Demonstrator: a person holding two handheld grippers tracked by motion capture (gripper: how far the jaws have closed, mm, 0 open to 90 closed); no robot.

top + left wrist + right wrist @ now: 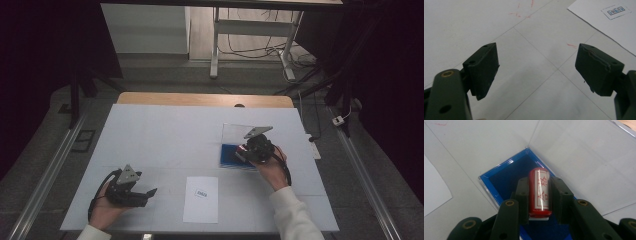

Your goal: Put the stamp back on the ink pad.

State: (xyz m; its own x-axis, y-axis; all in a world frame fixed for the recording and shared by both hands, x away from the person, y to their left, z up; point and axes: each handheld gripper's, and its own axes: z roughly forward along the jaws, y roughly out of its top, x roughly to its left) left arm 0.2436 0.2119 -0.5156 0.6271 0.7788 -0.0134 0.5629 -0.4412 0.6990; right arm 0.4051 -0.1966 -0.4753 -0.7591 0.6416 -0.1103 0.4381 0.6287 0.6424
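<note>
Your right gripper (539, 197) is clamped on a red cylindrical stamp (539, 191), one black jaw pressed against each side. The right gripper view shows white panels on the stamp's barrel printed with red characters, and the stamp hanging over the dark blue inside of a shallow blue-edged case (499, 173) whose clear lid (584, 157) stands open beyond it. From the high view, that case (227, 155) reads as a small blue patch right of the bench's (160, 130) centre, with your right gripper (246, 150) over it and the stamp a mere reddish speck at the tip.

Your left gripper (150, 192) rests low near the front left corner of the bench, well apart from the case. The left gripper view shows its jaws spread wide with nothing between them, above faint red marks on the bench surface (529, 65). A white sheet of paper (201, 200) bearing a small blue-printed label (616, 10) lies between your two hands.
</note>
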